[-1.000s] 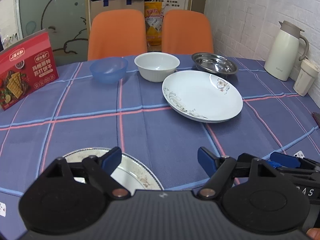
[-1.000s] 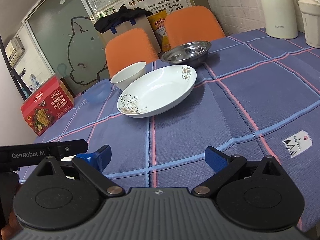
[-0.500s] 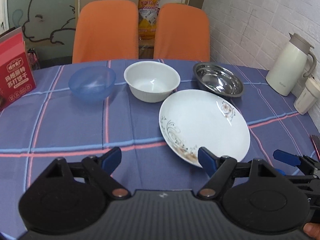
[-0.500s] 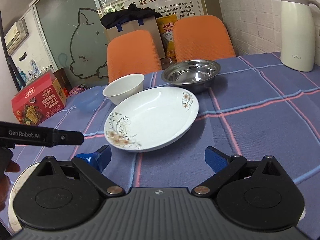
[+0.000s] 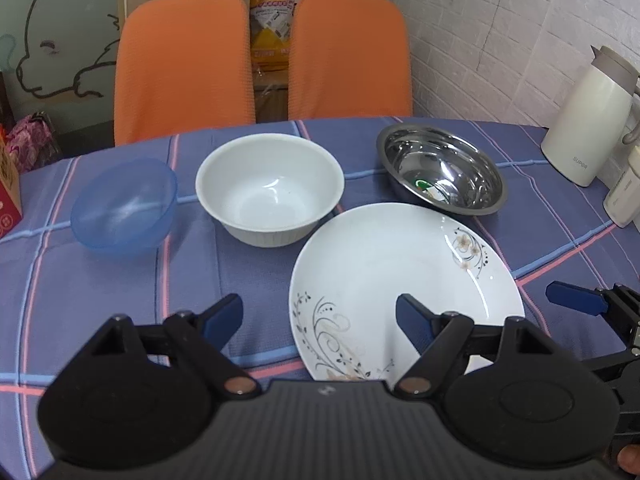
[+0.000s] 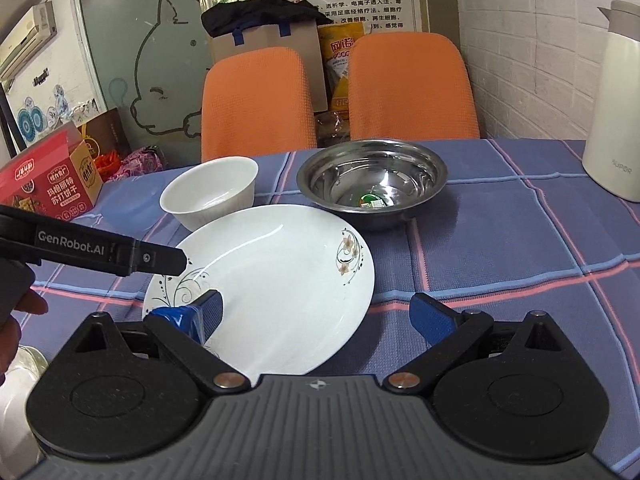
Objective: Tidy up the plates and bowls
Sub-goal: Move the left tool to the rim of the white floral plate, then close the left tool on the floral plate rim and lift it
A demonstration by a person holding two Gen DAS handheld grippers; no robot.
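Left wrist view: the floral plate (image 5: 404, 280) lies flat on the checked tablecloth (image 5: 192, 264), nearest of the dishes and lifted by nothing.
Plate position: in front of the white bowl (image 5: 270, 188) and the steel bowl (image 5: 442, 174), its far rim close to both; whether it touches them I cannot tell.
Blue bowl (image 5: 124, 208): to the left of the white bowl, apart from it, standing alone.
Stacking: none of the three bowls is nested in another, and no dish sits on the plate.
Left gripper (image 5: 320, 320): spread wide, empty, one blue pad over the plate's near part and the other over bare cloth.
Right gripper (image 6: 316, 312): spread wide, empty, one pad over the plate's near-left rim and the other over cloth beyond its right edge.
Second plate (image 6: 20, 376): a pale rim shows at the lower left of the right wrist view; little of it is visible.
Progress: early, by my reading, since every dish in view lies separate.
Left to do: probably gather the plates together and nest the bowls.
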